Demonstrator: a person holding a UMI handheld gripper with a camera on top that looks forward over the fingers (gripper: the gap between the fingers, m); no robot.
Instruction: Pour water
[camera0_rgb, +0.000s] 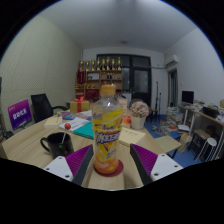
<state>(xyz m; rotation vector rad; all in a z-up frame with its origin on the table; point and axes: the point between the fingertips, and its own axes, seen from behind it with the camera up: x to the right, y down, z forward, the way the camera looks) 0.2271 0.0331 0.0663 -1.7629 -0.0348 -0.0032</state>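
Tool (108, 163) fingers apart, bottle (107, 130) upright between them, contact unclear, black mug (57, 143) beside.

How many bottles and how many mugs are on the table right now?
1 bottle, standing between the tongs, just ahead of their fingertips. 1 dark mug, on the table beside the bottle. Clutter beyond could hide others.

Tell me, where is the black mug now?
In the gripper view, the black mug stands on the table, left of the bottle between the open fingers.
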